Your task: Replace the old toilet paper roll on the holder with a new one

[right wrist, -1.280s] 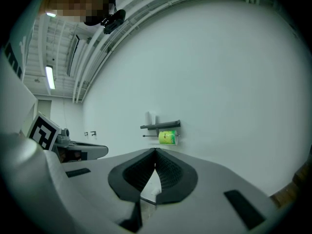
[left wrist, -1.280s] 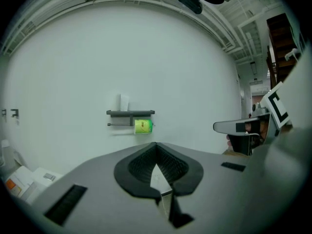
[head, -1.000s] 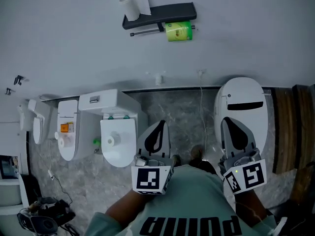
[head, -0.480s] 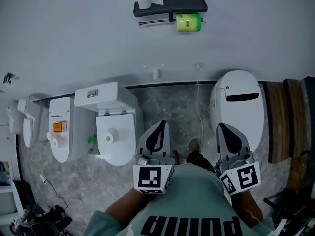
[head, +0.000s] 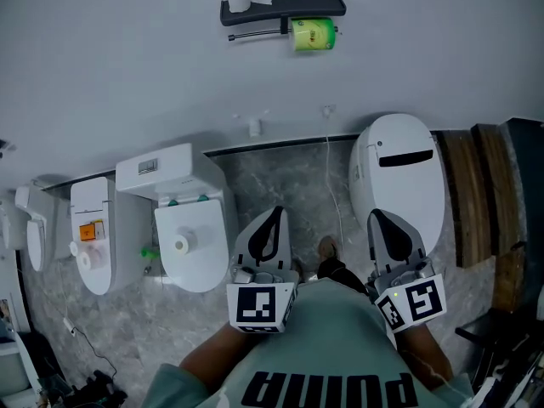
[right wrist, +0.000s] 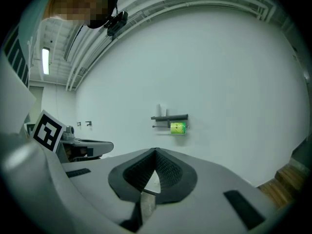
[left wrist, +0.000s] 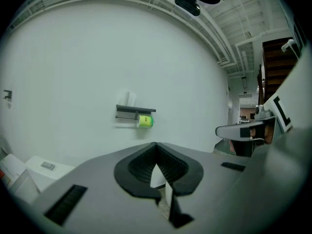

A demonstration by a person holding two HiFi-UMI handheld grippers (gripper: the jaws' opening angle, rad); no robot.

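With left gripper [head: 274, 215] and right gripper [head: 377, 219] closed and empty, approaching the holder [head: 283, 8] at twelve o'clock squarely seemed wisest.

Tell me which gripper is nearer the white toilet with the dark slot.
Right. The right gripper is at that toilet's near edge; the left gripper is off to its left.
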